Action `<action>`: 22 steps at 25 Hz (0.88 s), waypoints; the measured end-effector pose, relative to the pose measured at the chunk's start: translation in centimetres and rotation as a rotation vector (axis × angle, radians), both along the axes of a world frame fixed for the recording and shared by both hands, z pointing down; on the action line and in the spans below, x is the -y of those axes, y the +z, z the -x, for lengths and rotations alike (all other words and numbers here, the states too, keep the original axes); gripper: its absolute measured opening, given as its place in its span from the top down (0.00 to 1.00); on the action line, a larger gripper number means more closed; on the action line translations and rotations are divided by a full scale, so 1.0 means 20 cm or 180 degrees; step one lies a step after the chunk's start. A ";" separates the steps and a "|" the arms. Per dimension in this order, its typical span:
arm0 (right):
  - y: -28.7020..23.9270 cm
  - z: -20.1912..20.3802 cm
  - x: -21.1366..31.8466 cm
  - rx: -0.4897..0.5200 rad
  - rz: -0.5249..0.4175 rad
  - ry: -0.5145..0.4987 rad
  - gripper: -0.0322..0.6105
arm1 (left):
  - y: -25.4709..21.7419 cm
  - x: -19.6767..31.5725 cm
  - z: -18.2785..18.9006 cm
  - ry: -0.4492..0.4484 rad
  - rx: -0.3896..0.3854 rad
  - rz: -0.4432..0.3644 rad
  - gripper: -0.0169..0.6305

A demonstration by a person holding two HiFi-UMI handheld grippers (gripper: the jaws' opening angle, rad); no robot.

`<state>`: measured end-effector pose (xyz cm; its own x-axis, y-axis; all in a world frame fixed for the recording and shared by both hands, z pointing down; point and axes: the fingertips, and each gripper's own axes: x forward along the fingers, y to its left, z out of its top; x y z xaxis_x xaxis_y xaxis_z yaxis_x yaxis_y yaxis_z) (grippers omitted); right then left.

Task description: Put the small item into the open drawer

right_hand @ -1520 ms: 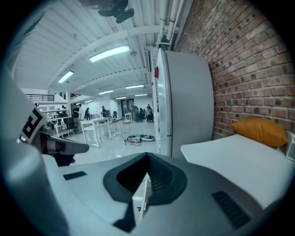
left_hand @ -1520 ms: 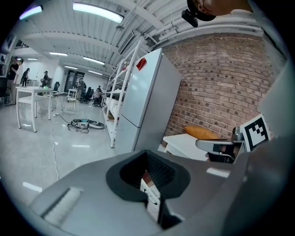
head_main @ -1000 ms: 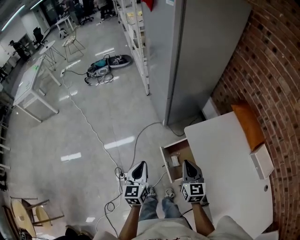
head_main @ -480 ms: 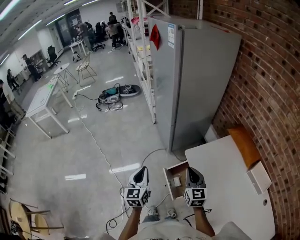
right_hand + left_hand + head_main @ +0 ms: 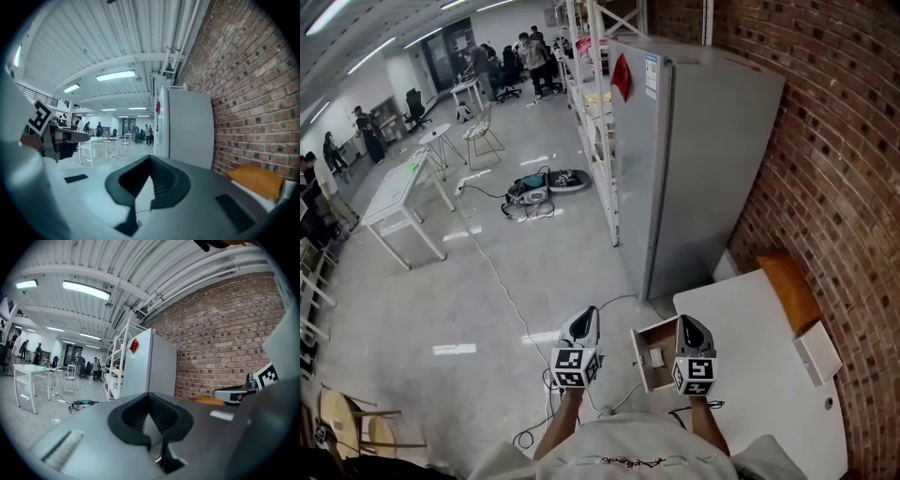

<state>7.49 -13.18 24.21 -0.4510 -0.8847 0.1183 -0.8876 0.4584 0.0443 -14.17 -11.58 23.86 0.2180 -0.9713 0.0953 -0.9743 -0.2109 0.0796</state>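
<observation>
The head view looks steeply down from high up, with the left gripper [image 5: 584, 323] and right gripper [image 5: 688, 327] near at bottom centre. Each gripper view sits close behind its own jaws, facing forward across the room. All three views share the grey cabinet [image 5: 703, 159] and brick wall [image 5: 839, 141].

We see a white table [image 5: 764, 375], a brown-lined drawer [image 5: 656, 335] at its left edge, an orange cushion [image 5: 786, 286] and a red-brown brick wall [image 5: 844, 141]. Black-and-white square markers pattern the left gripper [image 5: 584, 319] and right gripper [image 5: 692, 326].
</observation>
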 end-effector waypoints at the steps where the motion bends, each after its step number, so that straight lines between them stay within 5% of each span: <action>1: -0.01 0.01 0.01 -0.0009 -0.0019 -0.0011 0.93 | -0.01 0.00 0.00 -0.0005 -0.0009 -0.0010 0.96; 22: -0.01 0.01 0.06 -0.0004 -0.0003 0.0103 0.93 | 0.00 0.00 0.01 0.0058 0.0074 0.0001 0.96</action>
